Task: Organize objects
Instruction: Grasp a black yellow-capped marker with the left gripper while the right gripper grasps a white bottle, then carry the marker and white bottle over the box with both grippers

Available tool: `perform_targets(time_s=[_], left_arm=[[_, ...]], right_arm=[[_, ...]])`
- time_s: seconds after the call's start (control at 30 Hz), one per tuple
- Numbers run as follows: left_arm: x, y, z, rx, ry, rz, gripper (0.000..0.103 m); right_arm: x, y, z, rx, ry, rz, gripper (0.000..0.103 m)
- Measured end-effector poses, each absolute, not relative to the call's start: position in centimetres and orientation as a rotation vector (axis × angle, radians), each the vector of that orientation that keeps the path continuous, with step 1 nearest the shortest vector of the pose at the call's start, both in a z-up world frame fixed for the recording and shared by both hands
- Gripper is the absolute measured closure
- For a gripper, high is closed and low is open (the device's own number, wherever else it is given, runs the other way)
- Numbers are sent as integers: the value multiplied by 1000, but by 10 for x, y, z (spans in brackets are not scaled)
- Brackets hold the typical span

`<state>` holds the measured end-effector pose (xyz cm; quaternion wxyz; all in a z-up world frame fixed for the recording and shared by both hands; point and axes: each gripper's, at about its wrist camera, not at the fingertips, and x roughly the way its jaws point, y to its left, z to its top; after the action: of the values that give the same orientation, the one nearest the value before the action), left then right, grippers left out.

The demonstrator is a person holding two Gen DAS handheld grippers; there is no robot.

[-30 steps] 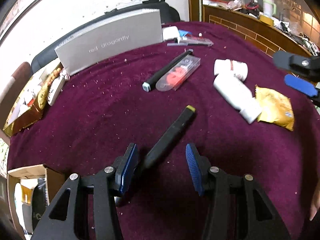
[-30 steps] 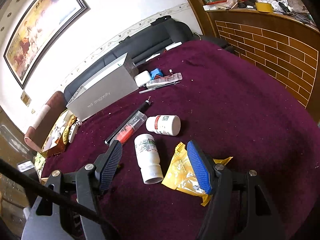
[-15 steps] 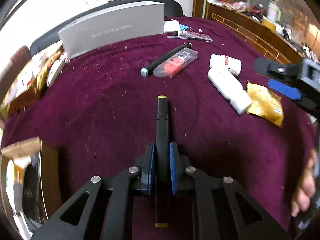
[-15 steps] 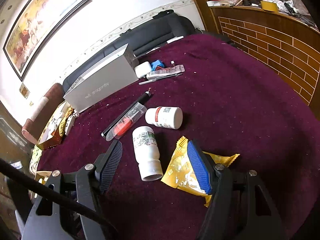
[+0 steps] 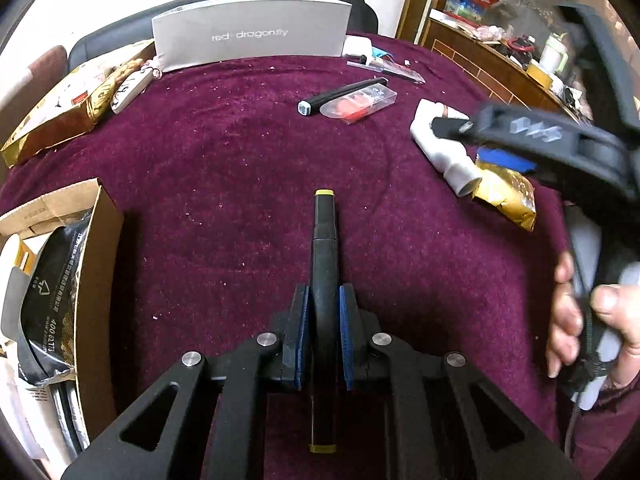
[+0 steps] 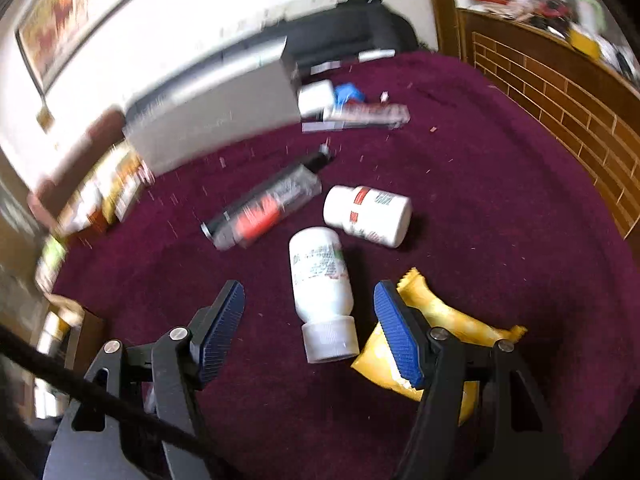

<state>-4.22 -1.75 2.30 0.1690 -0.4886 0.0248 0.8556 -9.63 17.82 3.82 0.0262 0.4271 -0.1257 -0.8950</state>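
Purple cloth (image 5: 248, 168); black yellow-tipped marker (image 5: 325, 240)

Left gripper (image 5: 324, 336) clamped, right gripper (image 6: 310, 336) fingers (image 6: 396, 340) apart

place: home living room | signs: framed painting (image 6: 76, 28); dark sofa (image 5: 360, 4); cluttered brick-patterned counter (image 6: 560, 92)

Even daylight, soft shadows. The right wrist view smears beyond the white bottle (image 6: 322, 276). Fisheye bending darkens both views' corners
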Motion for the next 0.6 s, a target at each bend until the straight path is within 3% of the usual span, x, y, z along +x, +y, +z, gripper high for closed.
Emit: perform_targets(time_s=[0.17,0.33,0.4,0.47,0.6], left_arm=[[-42,-15,22,-1364,84,2451,90],[-41,-11,21,-1325,83,2475,84],[-38,-1,19,-1291,171,2504,83],[-35,4,19,-1263,233,2513,83],[-35,-8,20,-1291,135,2467,92]], right_arm=[[-112,163,24,1420,-234,-2783,39],[-115,156,17,1470,-170,-2793,57],[-114,156,17,1485,-160,-2806,71],[-110,161,19,1498,-229,-2774,72],[-98,164,24,1504,-306,-2733,72]])
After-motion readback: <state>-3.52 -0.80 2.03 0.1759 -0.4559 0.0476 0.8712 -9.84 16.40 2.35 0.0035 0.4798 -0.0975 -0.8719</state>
